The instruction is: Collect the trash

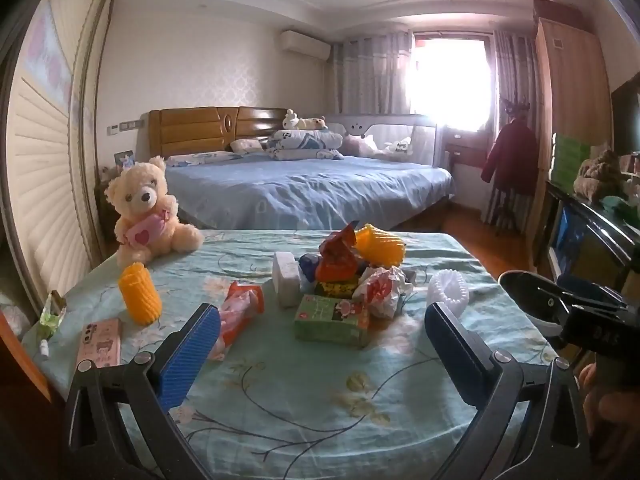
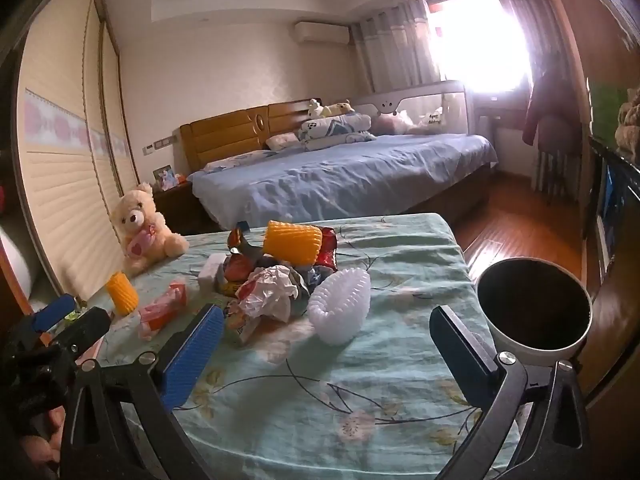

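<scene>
Both the left gripper [image 1: 322, 330] and the right gripper [image 2: 326, 336] are being held fully spread and empty above the near edge of the table [image 1: 304, 408], seemingly for a first pick. The trash pile [image 1: 352, 276] is lying mid-table, toward the far edge. The bin [image 2: 534, 310] is being cut off beyond the right edge, its inside too dark to read.
</scene>
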